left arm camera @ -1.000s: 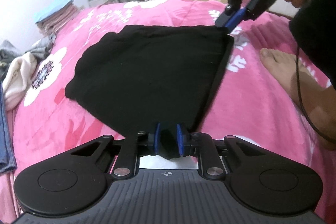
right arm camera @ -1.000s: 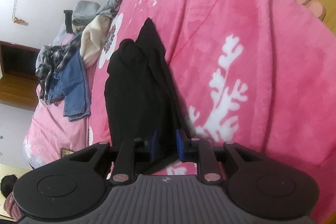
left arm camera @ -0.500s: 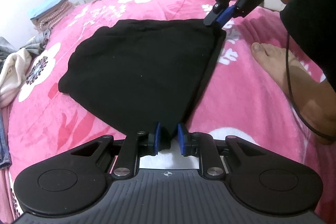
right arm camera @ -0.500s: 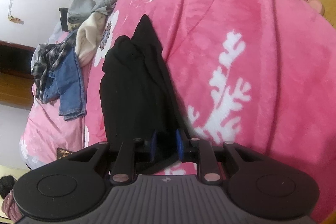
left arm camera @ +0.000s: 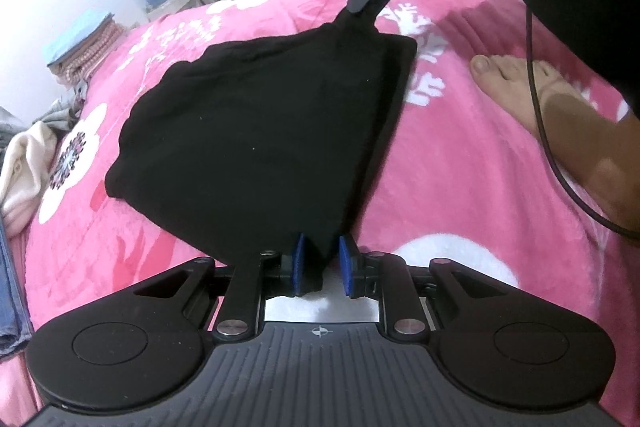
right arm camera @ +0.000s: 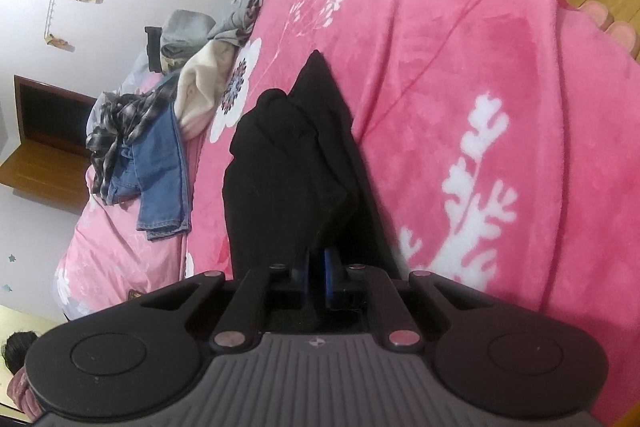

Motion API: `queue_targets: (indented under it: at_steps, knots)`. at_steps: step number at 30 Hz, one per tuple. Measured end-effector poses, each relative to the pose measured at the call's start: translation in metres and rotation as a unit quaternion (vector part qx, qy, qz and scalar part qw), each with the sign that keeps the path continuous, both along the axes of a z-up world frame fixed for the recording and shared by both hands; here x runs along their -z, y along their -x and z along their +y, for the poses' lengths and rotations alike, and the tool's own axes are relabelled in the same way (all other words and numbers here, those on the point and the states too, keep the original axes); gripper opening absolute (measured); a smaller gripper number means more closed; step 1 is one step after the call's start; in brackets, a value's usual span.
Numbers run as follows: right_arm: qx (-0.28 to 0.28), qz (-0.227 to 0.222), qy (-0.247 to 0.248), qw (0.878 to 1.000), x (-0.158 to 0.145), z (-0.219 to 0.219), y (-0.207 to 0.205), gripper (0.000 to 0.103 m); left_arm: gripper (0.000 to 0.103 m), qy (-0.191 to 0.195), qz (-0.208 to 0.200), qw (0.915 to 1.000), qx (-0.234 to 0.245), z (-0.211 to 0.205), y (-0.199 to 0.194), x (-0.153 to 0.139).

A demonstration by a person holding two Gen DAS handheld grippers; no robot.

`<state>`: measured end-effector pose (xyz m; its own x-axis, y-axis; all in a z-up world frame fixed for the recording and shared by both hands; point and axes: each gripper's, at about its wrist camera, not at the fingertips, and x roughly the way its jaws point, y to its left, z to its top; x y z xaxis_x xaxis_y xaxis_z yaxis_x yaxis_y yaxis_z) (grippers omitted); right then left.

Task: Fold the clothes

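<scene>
**Mia:** What is over on the left side of the bed?

**Ben:** A cream top (left arm camera: 22,171) lies there in a heap. Blue jeans (right arm camera: 160,171) and a checked shirt (right arm camera: 120,123) lie beside it. Further back sits a pile of folded cloth (left arm camera: 82,45).

**Mia:** And in the middle?

**Ben:** The black garment (left arm camera: 260,131) is spread on the pink blanket (left arm camera: 460,187). One corner is lifted up, so it makes a point.

**Mia:** What is the left gripper (left arm camera: 322,269) doing?

**Ben:** It is at the near corner. Its blue fingers (left arm camera: 299,267) are only a little apart, with the black cloth pinched between them.

**Mia:** And the right gripper (left arm camera: 362,5)?

**Ben:** It is at the far corner, up on the right. Its jaws are closing, and the cloth is caught tight between them. It pulls that corner up off the blanket.

**Mia:** What is on the right?

**Ben:** A bare foot (left arm camera: 532,99) rests on the blanket, and a black cable (left arm camera: 538,107) hangs over it.
</scene>
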<state>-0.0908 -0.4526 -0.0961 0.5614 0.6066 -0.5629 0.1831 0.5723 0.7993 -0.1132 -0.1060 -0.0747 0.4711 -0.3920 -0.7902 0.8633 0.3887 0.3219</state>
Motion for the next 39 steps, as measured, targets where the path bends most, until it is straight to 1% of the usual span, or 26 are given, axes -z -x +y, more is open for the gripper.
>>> queue_targets:
  at_steps: [1, 2, 4, 7, 10, 15, 20, 25, 29, 33, 35, 36, 37, 39]
  knots:
    - [0.000, 0.000, 0.000, 1.000, 0.000, 0.000, 0.000, 0.007, 0.010, 0.004, 0.000, 1.0000, -0.002, 0.001, -0.001, -0.001]
    - [0.000, 0.000, 0.000, 1.000, 0.000, 0.000, 0.001, 0.007, 0.007, 0.007, 0.002, 0.9999, -0.007, 0.003, -0.003, -0.002]
    - [0.002, 0.000, 0.000, 1.000, 0.001, -0.001, 0.001, 0.007, 0.003, 0.012, 0.004, 0.9998, -0.018, 0.005, -0.005, -0.003]
    - [0.004, 0.001, -0.002, 1.000, 0.003, -0.002, 0.003, 0.007, 0.001, 0.019, 0.005, 0.9995, -0.024, 0.008, -0.006, -0.006]
    - [0.002, 0.002, -0.001, 1.000, 0.003, -0.002, 0.004, 0.007, 0.000, 0.020, 0.001, 0.9996, -0.021, 0.011, -0.004, -0.009]
    - [-0.006, 0.007, 0.003, 1.000, 0.006, 0.001, 0.008, 0.007, 0.000, 0.008, -0.007, 0.9997, -0.022, 0.015, -0.002, -0.010]
    - [-0.012, 0.021, 0.017, 1.000, 0.017, 0.004, 0.012, 0.007, 0.000, -0.005, -0.016, 0.9995, -0.026, 0.020, -0.001, -0.009]
    - [-0.012, 0.015, 0.033, 0.999, 0.017, 0.003, 0.015, 0.007, 0.000, -0.022, -0.027, 0.9993, -0.010, 0.019, 0.004, -0.006]
    - [-0.033, 0.009, 0.081, 0.996, 0.016, 0.008, 0.010, 0.007, 0.001, -0.042, -0.003, 0.9989, -0.018, 0.017, 0.002, 0.003]
    - [-0.033, 0.009, 0.083, 0.996, 0.019, 0.009, 0.009, 0.007, 0.004, -0.061, 0.034, 0.9966, -0.043, 0.020, -0.001, 0.009]
    - [-0.032, 0.010, 0.079, 0.996, 0.020, 0.008, 0.008, 0.007, 0.006, -0.053, 0.056, 0.9950, -0.064, 0.024, -0.003, 0.008]
    - [-0.032, 0.011, 0.077, 0.996, 0.020, 0.007, 0.008, 0.007, 0.010, -0.041, 0.067, 0.9939, -0.078, 0.027, -0.006, 0.006]
    - [-0.032, 0.012, 0.077, 0.996, 0.020, 0.007, 0.008, 0.007, 0.016, -0.026, 0.077, 0.9927, -0.089, 0.029, -0.009, 0.003]
    - [-0.031, 0.013, 0.076, 0.997, 0.021, 0.007, 0.007, 0.007, 0.021, 0.001, 0.089, 0.9900, -0.109, 0.030, -0.014, -0.001]
